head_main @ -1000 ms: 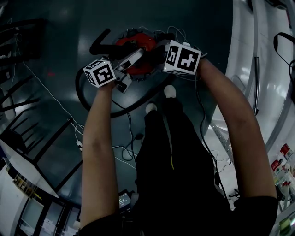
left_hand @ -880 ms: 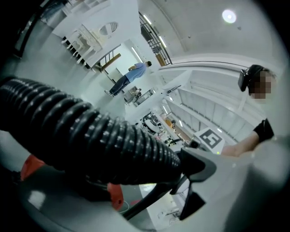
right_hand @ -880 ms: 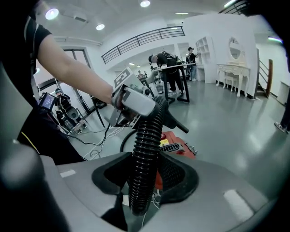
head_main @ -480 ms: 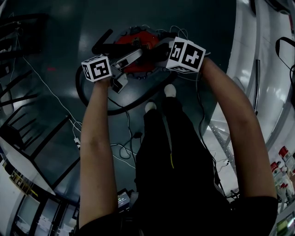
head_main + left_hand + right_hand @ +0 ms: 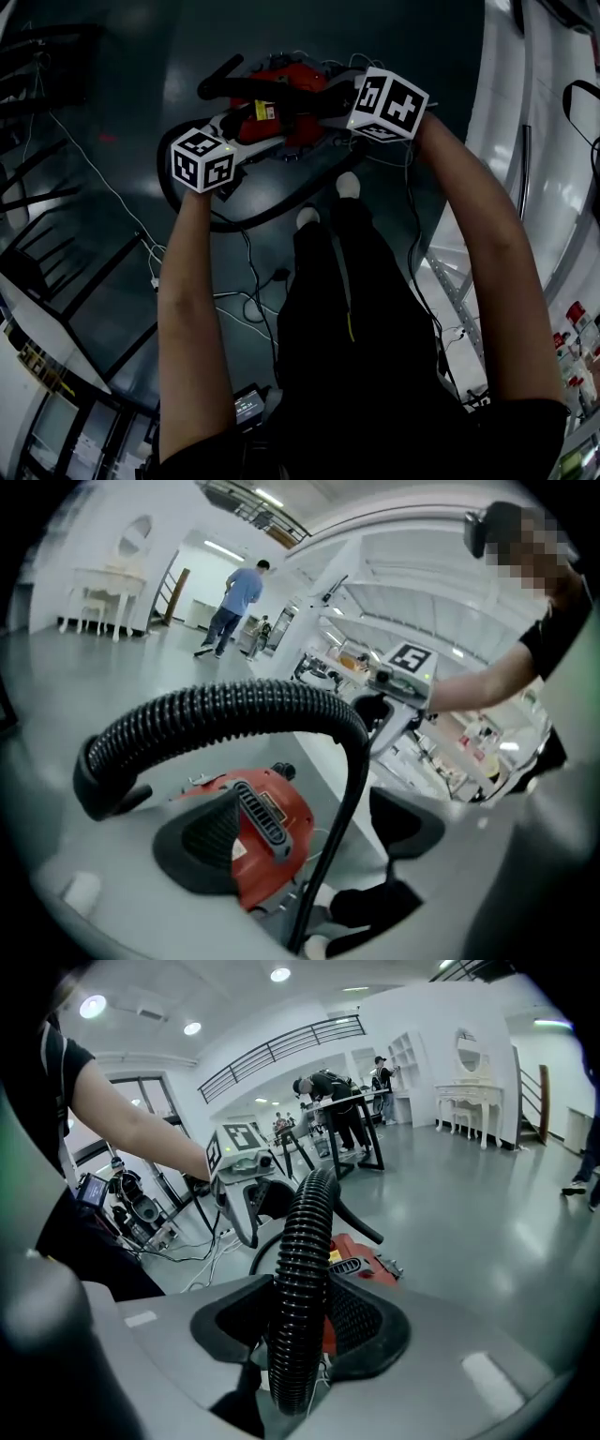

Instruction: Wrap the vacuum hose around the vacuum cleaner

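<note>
- Our right gripper (image 5: 300, 1330) is clenched on the black ribbed plastic vacuum hose (image 5: 305, 1241), just above the red and grey canister vacuum cleaner (image 5: 289, 82), which sits on the floor. We judge the ribbed surface could slide through the pads if we pull sideways.
- Our left gripper (image 5: 309, 832) is released, its 2 jaws wide apart with a stretch of hose running loose between them. That side could drop away.
- 1 slack loop lies on the floor between the cleaner and our feet (image 5: 345, 185). Dragging it round might catch a foot or tip the cleaner.
</note>
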Demonstrator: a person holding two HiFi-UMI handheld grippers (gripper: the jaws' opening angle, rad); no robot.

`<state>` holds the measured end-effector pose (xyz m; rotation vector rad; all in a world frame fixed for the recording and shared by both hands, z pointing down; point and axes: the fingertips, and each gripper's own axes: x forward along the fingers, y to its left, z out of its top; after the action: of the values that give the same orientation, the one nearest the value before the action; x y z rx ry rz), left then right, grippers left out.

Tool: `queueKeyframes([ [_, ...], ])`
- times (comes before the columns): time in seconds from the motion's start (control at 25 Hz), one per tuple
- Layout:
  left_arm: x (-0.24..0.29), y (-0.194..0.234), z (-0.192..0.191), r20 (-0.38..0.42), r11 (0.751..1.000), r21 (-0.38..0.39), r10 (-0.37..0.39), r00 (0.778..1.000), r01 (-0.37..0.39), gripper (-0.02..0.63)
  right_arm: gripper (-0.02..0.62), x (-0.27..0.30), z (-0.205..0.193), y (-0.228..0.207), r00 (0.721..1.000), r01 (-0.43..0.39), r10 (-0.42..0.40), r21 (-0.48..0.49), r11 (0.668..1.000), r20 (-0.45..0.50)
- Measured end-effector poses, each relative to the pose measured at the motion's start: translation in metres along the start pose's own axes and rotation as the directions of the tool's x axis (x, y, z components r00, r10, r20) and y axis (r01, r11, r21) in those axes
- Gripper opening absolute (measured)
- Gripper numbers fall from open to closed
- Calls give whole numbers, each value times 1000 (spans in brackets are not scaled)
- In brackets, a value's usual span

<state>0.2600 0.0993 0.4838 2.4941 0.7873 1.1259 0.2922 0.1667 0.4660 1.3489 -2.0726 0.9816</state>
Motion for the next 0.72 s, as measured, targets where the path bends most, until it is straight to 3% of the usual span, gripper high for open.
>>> queueKeyframes([
  [0.2,-27,20,11,87,975,99,189,978,-197,431,178,-4,-1,-2,1000,-12,12,-8,1000,-24],
  [0.4,-59,37,31,185,908,202,333,925,-368,387,178,-10,-2,-3,998,-37,37,-7,999,-42],
  [0.48,-59,37,33,153,891,281,325,933,-356,399,178,-13,1,-1,997,-58,57,-11,998,-48],
  [0.6,-44,29,35,52,850,446,287,957,-279,433,178,-17,6,3,994,-89,87,-23,996,-66],
  [0.72,-26,17,45,-8,812,547,246,969,-202,434,178,-19,11,8,990,-113,109,-49,992,-84],
])
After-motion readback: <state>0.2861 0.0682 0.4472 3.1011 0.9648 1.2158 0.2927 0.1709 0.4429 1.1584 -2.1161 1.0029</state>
